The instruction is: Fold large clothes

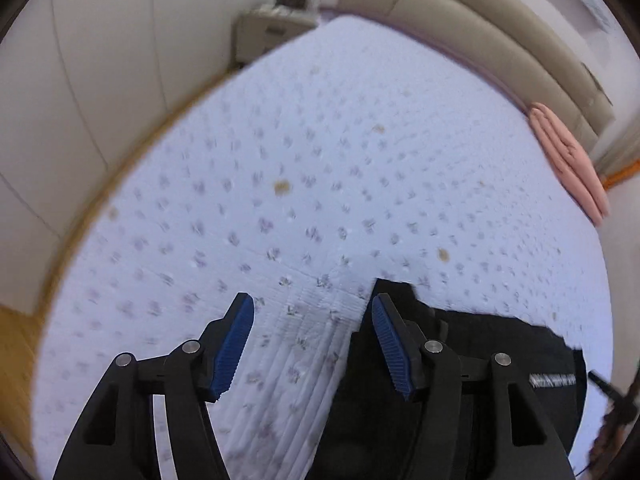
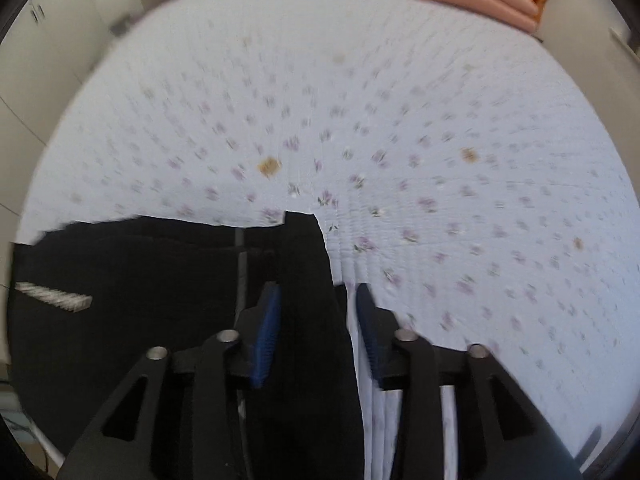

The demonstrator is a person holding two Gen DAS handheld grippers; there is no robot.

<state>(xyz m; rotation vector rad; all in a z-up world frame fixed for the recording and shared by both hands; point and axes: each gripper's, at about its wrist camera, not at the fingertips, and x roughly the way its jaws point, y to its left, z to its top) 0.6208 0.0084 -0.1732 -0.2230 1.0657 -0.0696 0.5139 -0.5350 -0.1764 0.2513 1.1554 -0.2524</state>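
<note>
Black, soft and limp, the garment (image 2: 160,264) lies flat on the flowered bed (image 2: 440,140) beneath the spread, empty left hand-held gripper (image 1: 312,312) and right hand-held gripper (image 2: 318,300), so its far corners look like the best hold.

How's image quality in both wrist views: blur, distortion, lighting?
Left wrist: heavy fisheye bowing, floral bedsheet smeared by motion blur, left tool sharp, light even and soft. Right wrist: sheet print streaked radially, black garment nearly detailless, right tool fairly crisp, no glare.
</note>
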